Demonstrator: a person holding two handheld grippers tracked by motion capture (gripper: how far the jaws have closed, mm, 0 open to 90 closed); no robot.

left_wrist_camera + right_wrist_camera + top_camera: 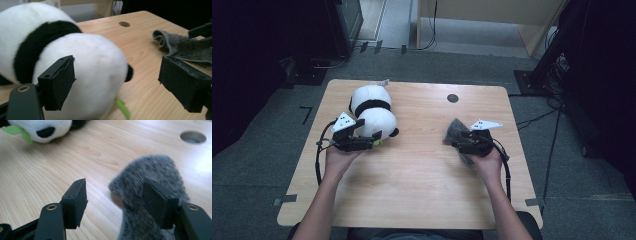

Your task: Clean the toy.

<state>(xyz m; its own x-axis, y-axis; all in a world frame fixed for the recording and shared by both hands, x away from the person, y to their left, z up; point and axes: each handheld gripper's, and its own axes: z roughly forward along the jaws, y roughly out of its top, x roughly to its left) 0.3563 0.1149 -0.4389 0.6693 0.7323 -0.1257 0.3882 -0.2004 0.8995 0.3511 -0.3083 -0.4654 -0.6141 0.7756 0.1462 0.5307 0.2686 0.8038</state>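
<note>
At the left of the high view a plush panda [372,111] lies on the wooden bench [412,185], its white body crossed by a black band, its head end toward the person. The left gripper [373,140] sits just at that near end, held in the person's left hand [339,156]. In the left gripper view its jaws stand wide open — the panda's white head [95,75] bulges between them, close to the left jaw, with clear bench showing before the right jaw, and no pad presses on the plush. A small green leaf [123,108] pokes out under the head. Farther right, past bare wood, a round hole [452,98] marks the bench top near its far edge. To the right of that lies a grey furry cloth [456,131], crumpled on the bench, with the right gripper [458,141] at it, in the person's right hand [488,159]. In the right gripper view the jaws are parted — the cloth [152,177] lies beneath and around the right jaw, while the left jaw hangs over bare wood, apart from it.
</note>
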